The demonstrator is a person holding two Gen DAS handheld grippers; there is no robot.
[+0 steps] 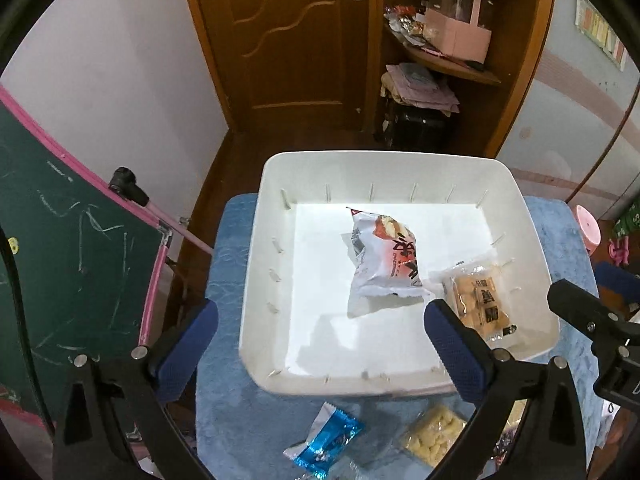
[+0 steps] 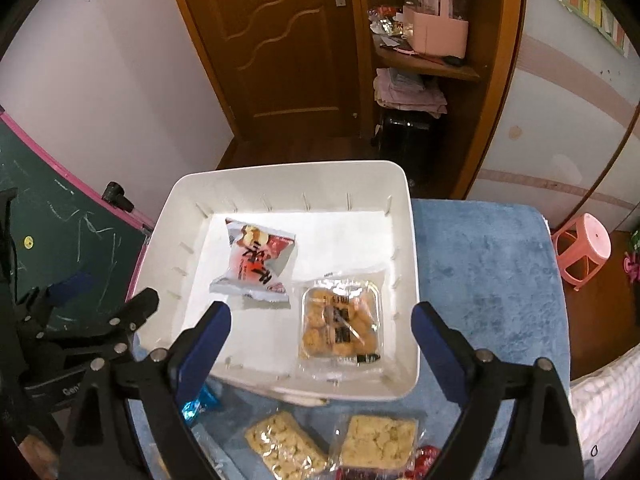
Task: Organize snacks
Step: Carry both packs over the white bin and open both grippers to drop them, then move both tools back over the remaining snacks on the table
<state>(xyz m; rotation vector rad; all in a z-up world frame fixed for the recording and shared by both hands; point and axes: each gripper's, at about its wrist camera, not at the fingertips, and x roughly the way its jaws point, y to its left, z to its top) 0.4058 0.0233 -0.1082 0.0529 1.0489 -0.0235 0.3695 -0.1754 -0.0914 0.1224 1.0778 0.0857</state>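
- My left gripper (image 1: 320, 344) hangs over the near left corner of the bin, its blue-padded jaws spread wide with nothing between them.
- My right gripper (image 2: 322, 344) hangs over the near edge of the same bin, jaws likewise wide and empty; the pads touch no packet.
- Nearest me, on the blue fuzzy cloth (image 2: 480, 248) covering the worktop, lie loose snacks: a shiny blue foil packet (image 1: 328, 440) towards the left, and two clear packets of pale puffed-rice squares (image 2: 286, 446) (image 2: 378, 438) side by side, just short of the bin's near wall.
- A bit of red wrapper (image 2: 426, 458) peeks out beside the right-hand rice packet; I cannot tell what it is.
- Beyond them sits the white rectangular plastic bin (image 2: 410, 240), open-topped.
- Inside, at the near right corner, a clear tray-pack of golden-brown biscuits (image 2: 340, 322) lies flat.
- Further in, towards the middle, a white-and-red printed snack pouch (image 2: 256, 266) lies just beside the biscuit pack.
- Past the worktop stand a brown wooden door (image 1: 288, 40) and a pink plastic stool (image 2: 582, 248) on the floor.
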